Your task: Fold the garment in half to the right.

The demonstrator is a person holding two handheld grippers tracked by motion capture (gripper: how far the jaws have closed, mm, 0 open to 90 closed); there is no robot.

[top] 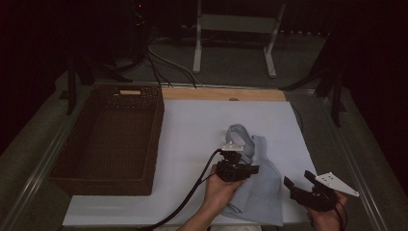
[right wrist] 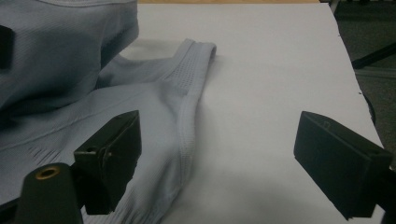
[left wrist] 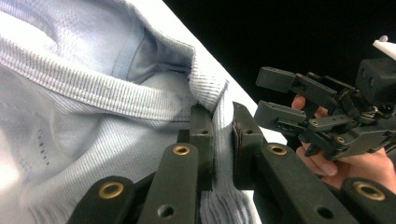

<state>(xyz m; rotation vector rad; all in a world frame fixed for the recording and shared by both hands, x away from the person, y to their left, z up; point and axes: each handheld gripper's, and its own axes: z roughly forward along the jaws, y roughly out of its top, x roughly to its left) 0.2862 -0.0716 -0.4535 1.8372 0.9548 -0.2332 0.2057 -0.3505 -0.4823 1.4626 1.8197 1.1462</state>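
Pinching a ribbed edge of the pale blue garment [left wrist: 93, 135], your left claw [left wrist: 218, 140] has its jaws closed on the fabric. Your right claw [right wrist: 215, 158] hangs wide open and holds nothing, just beside the garment's hem on the white worktop [top: 192, 125], right of the wicker basket [top: 108, 139].

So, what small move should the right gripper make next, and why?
Probably ease the right gripper forward and close it on the ribbed edge of the light blue garment. Its jaws stand wide open with that edge lying between them, while the left gripper is already shut on the garment's hem, so a second hold seems needed to lift it.
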